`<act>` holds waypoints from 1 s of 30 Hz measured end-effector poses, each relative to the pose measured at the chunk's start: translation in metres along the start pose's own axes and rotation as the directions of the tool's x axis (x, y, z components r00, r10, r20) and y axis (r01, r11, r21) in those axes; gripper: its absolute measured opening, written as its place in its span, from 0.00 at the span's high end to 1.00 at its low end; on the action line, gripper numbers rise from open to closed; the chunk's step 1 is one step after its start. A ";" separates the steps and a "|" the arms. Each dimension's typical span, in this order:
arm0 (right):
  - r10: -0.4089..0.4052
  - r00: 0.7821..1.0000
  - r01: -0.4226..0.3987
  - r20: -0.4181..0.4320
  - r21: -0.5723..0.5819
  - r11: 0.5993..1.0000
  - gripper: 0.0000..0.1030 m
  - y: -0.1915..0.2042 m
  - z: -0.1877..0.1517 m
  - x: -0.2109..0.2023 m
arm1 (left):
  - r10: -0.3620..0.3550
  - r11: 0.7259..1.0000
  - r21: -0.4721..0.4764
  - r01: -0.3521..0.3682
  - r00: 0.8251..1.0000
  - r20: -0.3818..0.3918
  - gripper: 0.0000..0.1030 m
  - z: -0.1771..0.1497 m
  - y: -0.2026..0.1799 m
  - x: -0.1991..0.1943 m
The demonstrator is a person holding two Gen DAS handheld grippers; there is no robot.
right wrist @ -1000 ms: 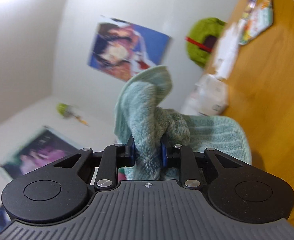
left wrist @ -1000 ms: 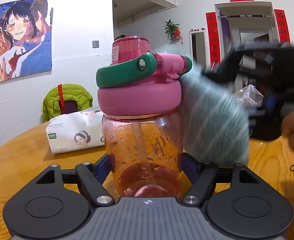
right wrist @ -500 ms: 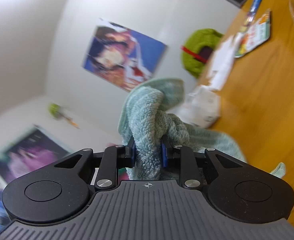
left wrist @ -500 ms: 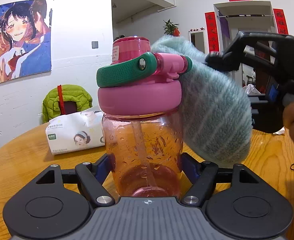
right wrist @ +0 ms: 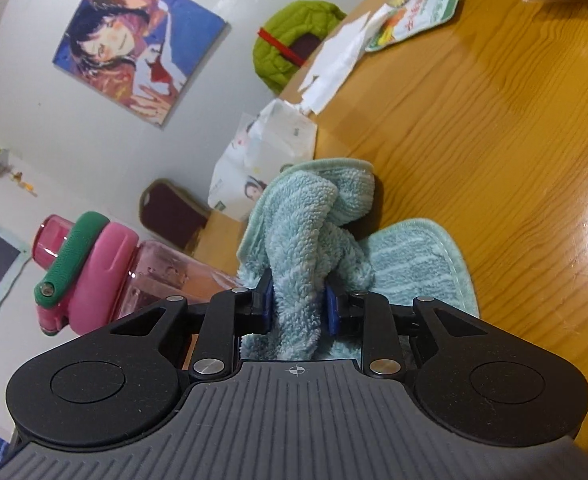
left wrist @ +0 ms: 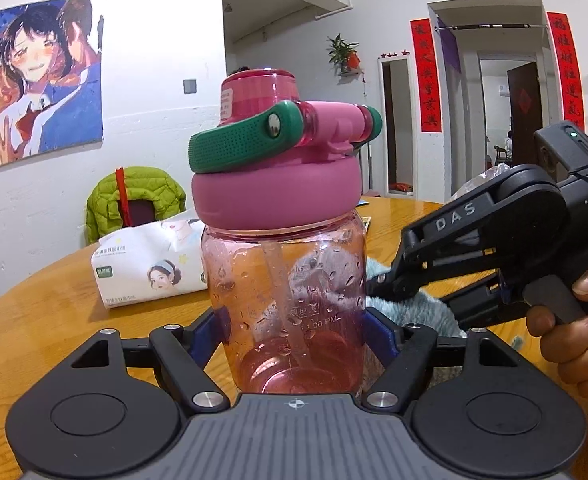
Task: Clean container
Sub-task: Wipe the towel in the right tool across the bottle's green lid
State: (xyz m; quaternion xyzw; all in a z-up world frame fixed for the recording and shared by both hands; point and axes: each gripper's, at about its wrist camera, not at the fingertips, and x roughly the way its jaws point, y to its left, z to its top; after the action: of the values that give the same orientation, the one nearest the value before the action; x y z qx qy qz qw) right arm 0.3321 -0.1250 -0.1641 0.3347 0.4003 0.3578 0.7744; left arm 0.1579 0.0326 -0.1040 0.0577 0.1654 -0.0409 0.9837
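A clear pink water bottle [left wrist: 290, 300] with a pink lid and green handle [left wrist: 246, 144] stands upright on the wooden table. My left gripper [left wrist: 294, 332] is shut on its lower body. My right gripper [right wrist: 299, 308] is shut on a light blue towel [right wrist: 305, 240]. In the left wrist view the right gripper [left wrist: 373, 284] sits low at the bottle's right side, with the towel [left wrist: 413, 308] bunched by the bottle's base on the table. The bottle also shows in the right wrist view [right wrist: 154, 272], left of the towel.
A tissue pack [left wrist: 150, 268] lies on the table [left wrist: 54, 320] behind and left of the bottle. A snack packet [right wrist: 417, 12] and torn paper [right wrist: 333, 68] lie further back. A green jacket [left wrist: 134, 200] hangs on a chair beyond the table edge.
My right gripper has carried the towel down from the bottle's lid, along its right side, to the base near the table. The left gripper and bottle have stayed still.
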 end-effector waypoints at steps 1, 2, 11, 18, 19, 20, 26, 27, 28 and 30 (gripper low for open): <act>0.000 1.000 0.000 0.021 -0.009 1.000 0.75 0.003 0.000 -0.003 | -0.006 1.000 -0.005 0.006 1.000 -0.004 0.22 0.002 0.001 0.000; -0.009 0.999 0.010 0.049 -0.033 0.999 0.76 0.007 0.000 -0.008 | -0.014 1.000 -0.009 0.014 1.000 -0.008 0.21 0.004 0.002 0.001; -0.029 0.945 0.082 0.327 -0.150 0.985 0.78 0.029 -0.002 -0.056 | -0.022 0.998 0.052 0.020 0.999 0.031 0.29 0.006 0.001 0.006; 0.078 0.907 0.072 0.414 -0.334 0.940 0.78 0.070 -0.020 -0.082 | -0.043 0.996 0.077 0.038 0.998 0.055 0.29 -0.002 0.003 -0.001; 0.084 0.904 0.085 0.420 -0.368 0.926 0.78 0.078 -0.024 -0.085 | -0.045 0.996 0.076 0.041 0.997 0.056 0.29 -0.002 0.003 -0.001; 0.076 0.899 0.121 0.432 -0.411 0.904 0.78 0.088 -0.029 -0.088 | -0.046 0.996 0.076 0.042 0.997 0.056 0.29 -0.002 0.003 -0.002; -0.045 0.860 0.375 0.509 -0.570 0.731 0.78 0.154 -0.056 -0.102 | -0.041 0.996 0.080 0.036 0.998 0.054 0.29 -0.002 0.002 -0.005; -0.063 0.871 0.374 0.488 -0.573 0.729 0.78 0.167 -0.057 -0.107 | -0.040 0.996 0.081 0.036 0.998 0.055 0.29 -0.002 0.002 -0.005; -0.073 0.885 0.359 0.460 -0.575 0.735 0.77 0.177 -0.059 -0.111 | -0.041 0.996 0.081 0.036 0.998 0.055 0.29 -0.002 0.002 -0.005; -0.085 0.893 0.363 0.442 -0.597 0.715 0.77 0.196 -0.063 -0.117 | -0.041 0.996 0.080 0.037 0.998 0.056 0.29 -0.002 0.002 -0.005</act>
State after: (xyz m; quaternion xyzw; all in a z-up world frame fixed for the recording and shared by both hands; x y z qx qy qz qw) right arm 0.1728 -0.1045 0.0092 0.0475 0.1250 0.3054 0.9428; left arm 0.1532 0.0352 -0.1042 0.0922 0.1361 -0.0682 0.9840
